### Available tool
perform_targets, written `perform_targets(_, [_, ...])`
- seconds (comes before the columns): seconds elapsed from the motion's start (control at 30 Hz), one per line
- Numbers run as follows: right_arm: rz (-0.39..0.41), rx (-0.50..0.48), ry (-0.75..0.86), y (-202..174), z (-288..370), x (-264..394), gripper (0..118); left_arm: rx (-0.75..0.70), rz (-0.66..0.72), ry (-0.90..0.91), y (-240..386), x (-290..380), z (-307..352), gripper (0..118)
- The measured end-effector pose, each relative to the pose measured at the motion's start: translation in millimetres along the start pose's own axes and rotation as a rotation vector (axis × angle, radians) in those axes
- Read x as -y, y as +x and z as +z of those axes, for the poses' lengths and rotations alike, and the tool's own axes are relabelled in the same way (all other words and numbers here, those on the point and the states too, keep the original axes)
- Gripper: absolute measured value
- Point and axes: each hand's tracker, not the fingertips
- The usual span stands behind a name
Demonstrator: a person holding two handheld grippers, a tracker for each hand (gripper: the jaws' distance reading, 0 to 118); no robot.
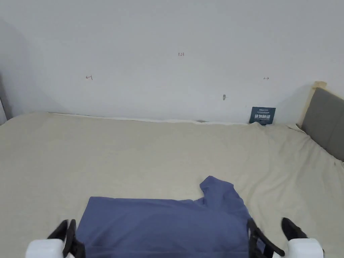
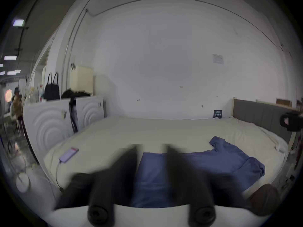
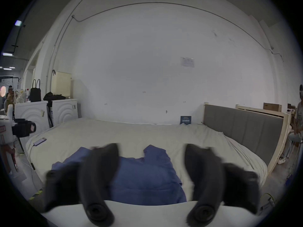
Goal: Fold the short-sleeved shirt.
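Left gripper (image 1: 69, 231), jaws narrowly apart, and right gripper (image 1: 268, 235), jaws wide, flank the shirt (image 1: 161, 225), long axis spanning them.

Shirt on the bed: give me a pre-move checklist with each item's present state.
1. Blue shirt lies spread on the bed sheet: ok.
2. One sleeve sticks out toward the wall, not folded in: not ok.
3. Left gripper open, blue cloth showing between its jaws: ok.
4. Right gripper open, jaws wide apart: ok.
5. Either gripper touching the cloth: cannot tell.
6. Phone and its cable lie on the sheet apart from the shirt: ok.
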Motion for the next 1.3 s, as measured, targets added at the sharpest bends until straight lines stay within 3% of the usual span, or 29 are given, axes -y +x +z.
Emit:
perform_targets(0.03, [-0.002,-0.008,-0.004,-2,0,0,32,-0.051,-0.017,-0.010,1,-1,-1,5])
perform_targets(0.07, [0.022,0.020,0.010,-7,0,3,7,0.038,-0.002,-0.006,3,1,-2,5])
perform_targets(0.1, [0.039,0.038,0.024,-10,1,4,4,0.085,0.023,-0.006,1,2,-2,5])
perform_targets(0.37, [0.049,-0.045,-0.039,-26,-30,3,2,0.065,0.101,-0.093,-20,23,-51,5])
perform_targets(0.47, [0.057,-0.076,-0.060,-34,-47,3,2,0.070,0.117,-0.167,-28,22,-90,5])
perform_targets(0.53, [0.050,-0.099,-0.073,-36,-59,5,2,0.182,0.149,-0.239,-42,24,-126,5])
perform_targets(0.6, [0.044,-0.120,-0.100,-36,-70,8,2,0.160,0.120,-0.319,-49,23,-170,10])
perform_targets(0.63, [0.038,-0.121,-0.106,-36,-75,10,2,0.150,0.143,-0.365,-56,25,-195,29])
perform_targets(0.67, [0.023,-0.125,-0.110,-34,-79,12,2,0.139,0.174,-0.397,-62,29,-218,66])
perform_targets(0.7, [0.005,-0.132,-0.126,-33,-83,15,2,0.131,0.193,-0.434,-67,32,-239,115])
perform_targets(0.83, [0.018,-0.112,-0.196,-28,-94,29,2,0.066,0.072,-0.649,-61,42,-326,118])
perform_targets(1.03, [0.018,-0.085,-0.253,-10,-104,44,2,0.045,-0.195,-0.721,-47,94,-418,118])
perform_targets(1.23, [0.039,-0.059,-0.289,1,-115,49,2,0.069,-0.200,-0.805,-25,122,-450,117])
perform_targets(1.3, [0.041,-0.058,-0.295,5,-119,50,3,0.082,-0.199,-0.778,-16,101,-426,108])
